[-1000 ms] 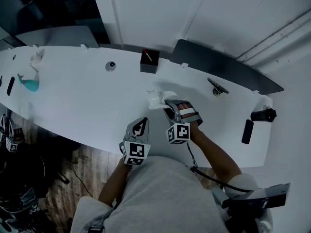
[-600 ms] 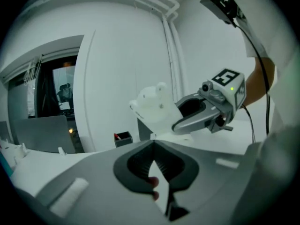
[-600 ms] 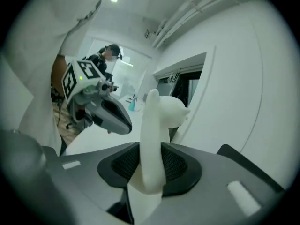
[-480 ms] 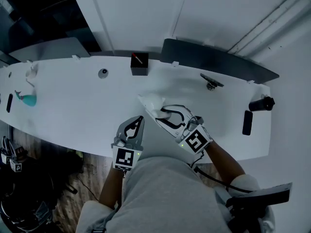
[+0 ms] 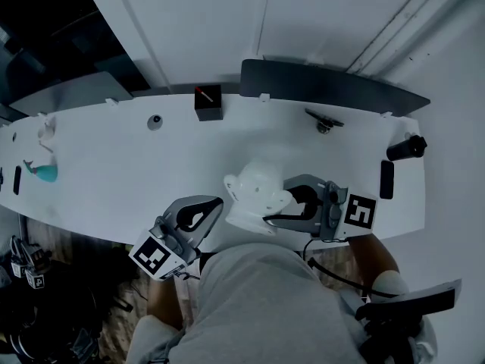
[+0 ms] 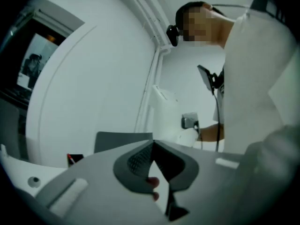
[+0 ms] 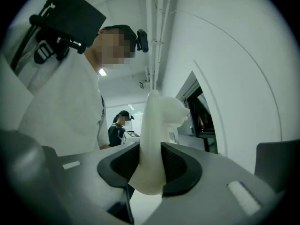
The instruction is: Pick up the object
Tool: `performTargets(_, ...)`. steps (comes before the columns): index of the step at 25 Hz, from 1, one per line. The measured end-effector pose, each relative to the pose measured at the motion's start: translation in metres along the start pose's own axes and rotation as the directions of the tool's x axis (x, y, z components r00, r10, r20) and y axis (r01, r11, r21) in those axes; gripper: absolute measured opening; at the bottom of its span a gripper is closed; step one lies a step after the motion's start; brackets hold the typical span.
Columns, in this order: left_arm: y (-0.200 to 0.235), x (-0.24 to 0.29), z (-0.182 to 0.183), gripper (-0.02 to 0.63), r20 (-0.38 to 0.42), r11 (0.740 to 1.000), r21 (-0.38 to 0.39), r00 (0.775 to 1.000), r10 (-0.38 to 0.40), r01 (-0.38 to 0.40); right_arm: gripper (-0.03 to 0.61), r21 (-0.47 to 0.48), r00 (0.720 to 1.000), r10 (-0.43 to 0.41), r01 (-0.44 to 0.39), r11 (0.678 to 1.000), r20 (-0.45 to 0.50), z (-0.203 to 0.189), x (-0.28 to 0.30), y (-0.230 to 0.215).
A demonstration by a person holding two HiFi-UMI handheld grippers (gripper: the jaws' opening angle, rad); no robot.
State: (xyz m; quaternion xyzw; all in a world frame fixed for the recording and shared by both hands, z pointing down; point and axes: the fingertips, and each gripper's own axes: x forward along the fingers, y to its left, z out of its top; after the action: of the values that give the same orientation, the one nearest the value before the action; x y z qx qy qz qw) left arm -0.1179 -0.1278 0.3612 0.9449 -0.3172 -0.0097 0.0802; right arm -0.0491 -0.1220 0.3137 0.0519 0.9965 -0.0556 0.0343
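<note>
The white, lumpy moulded object (image 5: 258, 189) sits pinched in the right gripper (image 5: 274, 209). In the right gripper view its narrow lower part (image 7: 152, 168) is squeezed between the two dark ribbed pads, and its bulbous top stands up toward 12 o'clock. In the head view the object hangs over the near edge of the long white table (image 5: 114, 169), partly in front of the person's grey shirt. I judge it already off the surface, so the pick-up looks essentially done, with at most carrying or holding it steady left.

The gripper reaches the object from about 4 o'clock. The left gripper (image 5: 214, 202) hovers near the object at about 8 o'clock, apart from it. Its own view shows the jaws (image 6: 157, 172) pressed together with nothing clamped.

Farther out on the table, a small black box (image 5: 208, 101) lies at 11 o'clock, a black cylinder (image 5: 405, 149) and a flat black slab (image 5: 386, 179) at 3 o'clock, and a teal item (image 5: 45, 173) far off at 9 o'clock.

What the object represents is hard to make out, as it is pale, featureless and partly covered by the pads. No view shows the table directly under it. A small reddish spot behind the left tips cannot be identified, and the torso cuts off both forearms.
</note>
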Motion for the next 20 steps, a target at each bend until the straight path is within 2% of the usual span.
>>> performTargets(3, -0.019, -0.001, 0.013, 0.002, 0.008, 0.982, -0.053, 0.983, -0.181, 0.182, 0.138, 0.030, 0.997, 0.074, -0.075, 0.997, 0.026, 0.009, -0.002, 0.010)
performTargets(7, -0.028, -0.009, 0.033, 0.005, 0.062, 0.958, -0.073, 0.960, -0.274, 0.279, 0.138, 0.012, 0.990, 0.142, -0.142, 0.990, -0.020, 0.007, -0.002, 0.025)
performTargets(8, -0.032, -0.010, 0.037, 0.098, 0.078, 0.947, -0.083, 0.949, -0.305, 0.311, 0.138, 0.004, 0.988, 0.153, -0.153, 0.988, -0.038, 0.005, -0.003, 0.028)
performTargets(9, -0.037, -0.010, 0.040, 0.235, 0.083, 0.936, -0.089, 0.939, -0.334, 0.341, 0.138, -0.002, 0.986, 0.161, -0.162, 0.987, -0.051, 0.004, -0.003, 0.030)
performTargets(10, -0.042, -0.008, 0.040, 0.272, 0.069, 0.929, -0.085, 0.932, -0.355, 0.360, 0.138, -0.005, 0.984, 0.169, -0.169, 0.986, -0.059, 0.003, -0.002, 0.032)
performTargets(13, -0.053, 0.000, 0.033, 0.273, -0.007, 0.925, -0.048, 0.926, -0.377, 0.376, 0.138, -0.013, 0.977, 0.197, -0.198, 0.980, -0.078, 0.002, 0.001, 0.038)
performTargets(15, -0.060, 0.006, 0.031, 0.273, -0.030, 0.919, -0.027, 0.919, -0.394, 0.393, 0.138, -0.014, 0.972, 0.220, -0.222, 0.975, -0.086, 0.001, 0.004, 0.043)
performTargets(17, -0.070, 0.012, 0.031, 0.270, -0.045, 0.904, -0.011, 0.903, -0.427, 0.427, 0.138, -0.007, 0.963, 0.253, -0.255, 0.967, -0.091, 0.000, 0.008, 0.049)
performTargets(20, -0.085, 0.017, 0.030, 0.230, -0.059, 0.882, -0.002, 0.881, -0.470, 0.471, 0.138, 0.021, 0.950, 0.294, -0.294, 0.956, -0.109, -0.003, 0.009, 0.054)
